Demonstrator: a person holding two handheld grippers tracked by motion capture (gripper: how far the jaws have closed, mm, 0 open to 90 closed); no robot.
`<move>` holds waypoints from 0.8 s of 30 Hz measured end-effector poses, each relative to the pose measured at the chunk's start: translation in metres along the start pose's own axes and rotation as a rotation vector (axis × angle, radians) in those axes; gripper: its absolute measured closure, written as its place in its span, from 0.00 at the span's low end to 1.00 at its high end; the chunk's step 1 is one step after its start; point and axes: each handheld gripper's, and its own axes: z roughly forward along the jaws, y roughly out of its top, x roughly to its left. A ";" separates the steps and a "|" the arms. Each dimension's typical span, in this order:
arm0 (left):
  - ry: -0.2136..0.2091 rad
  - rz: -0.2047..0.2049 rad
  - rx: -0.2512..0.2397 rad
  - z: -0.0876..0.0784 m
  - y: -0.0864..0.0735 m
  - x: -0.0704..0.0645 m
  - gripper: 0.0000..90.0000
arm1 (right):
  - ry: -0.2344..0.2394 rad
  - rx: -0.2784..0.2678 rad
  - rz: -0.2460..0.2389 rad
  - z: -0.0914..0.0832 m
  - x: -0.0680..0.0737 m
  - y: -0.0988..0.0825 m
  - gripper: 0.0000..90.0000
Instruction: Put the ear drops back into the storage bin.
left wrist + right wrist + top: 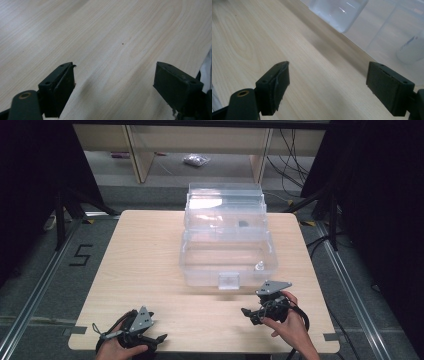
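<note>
A clear plastic box [227, 257] with its lid raised stands at the middle of the wooden table [145, 260]. A small white bottle [259, 266] stands in its front right corner, and a small dark item [243, 224] lies in the upper tier. The box's front latch [229, 280] faces me. My left gripper [159, 339] rests open near the table's front left edge, with bare wood between its jaws [115, 82]. My right gripper [248, 314] is open just in front of the box's right side. In the right gripper view the latch [338, 12] and the bottle [412, 48] lie ahead.
Black tripod legs [62, 215] stand at the table's left and more at the right [330, 210]. A floor mark "5" [80, 255] lies left of the table. Wooden shelving [200, 142] and cables are at the back. A person's hands [292, 332] hold the grippers.
</note>
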 end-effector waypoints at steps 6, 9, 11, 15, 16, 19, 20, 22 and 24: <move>-0.001 -0.001 0.001 0.000 0.000 0.000 0.18 | 0.007 0.043 0.008 -0.001 0.005 -0.007 0.22; 0.001 0.005 0.005 0.000 0.000 0.000 0.18 | 0.003 0.021 -0.019 0.001 0.008 -0.009 0.22; 0.000 0.003 0.003 0.000 0.000 0.000 0.18 | -0.001 0.014 -0.005 0.000 0.012 -0.011 0.21; -0.001 0.000 0.000 0.000 0.000 0.000 0.18 | 0.004 0.022 -0.019 0.001 0.014 -0.013 0.21; 0.000 0.001 0.001 0.000 0.000 0.000 0.18 | 0.012 0.041 -0.018 0.000 0.015 -0.013 0.21; 0.001 0.002 0.003 0.000 0.000 0.000 0.18 | 0.008 0.028 -0.030 0.002 0.018 -0.015 0.21; -0.004 0.002 0.005 0.000 0.000 0.001 0.18 | 0.016 0.032 -0.045 0.003 0.018 -0.016 0.21; -0.006 0.003 0.008 0.000 0.000 0.001 0.18 | 0.025 0.048 -0.033 0.003 0.021 -0.017 0.21; -0.006 0.003 0.008 0.000 0.000 0.001 0.18 | 0.033 0.050 -0.053 0.004 0.021 -0.019 0.21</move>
